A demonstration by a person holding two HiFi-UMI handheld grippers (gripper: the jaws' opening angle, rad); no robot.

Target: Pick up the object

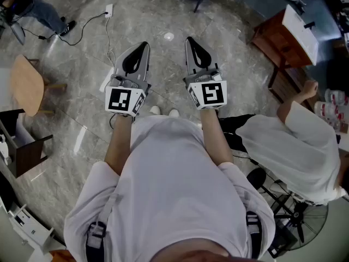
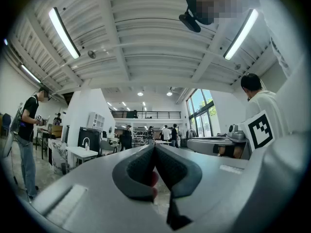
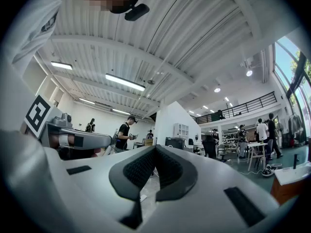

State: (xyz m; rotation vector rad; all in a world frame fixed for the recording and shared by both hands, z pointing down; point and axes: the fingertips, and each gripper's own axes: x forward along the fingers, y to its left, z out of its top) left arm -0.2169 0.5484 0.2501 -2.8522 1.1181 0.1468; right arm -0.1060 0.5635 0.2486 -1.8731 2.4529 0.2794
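Note:
In the head view both grippers are held out in front of my body over the marble floor, their jaws pointing away from me. My left gripper [image 1: 144, 46] is shut, its dark pads meeting at the tip [image 2: 154, 146] with nothing clamped between them. My right gripper [image 1: 190, 40] is shut too, pads pressed together [image 3: 155, 148] and empty. The two gripper views look level across a large hall and up at its ceiling. No object for picking up shows near either pair of jaws. Each marker cube [image 1: 124, 99] sits at the back of its gripper.
A wooden stool [image 1: 26, 86] stands at the left, and a power strip with a cable [image 1: 109, 10] lies on the floor ahead. A wooden desk [image 1: 283, 37] is at the top right. A seated person in white [image 1: 297, 146] and a floor fan [image 1: 300, 217] are close on my right.

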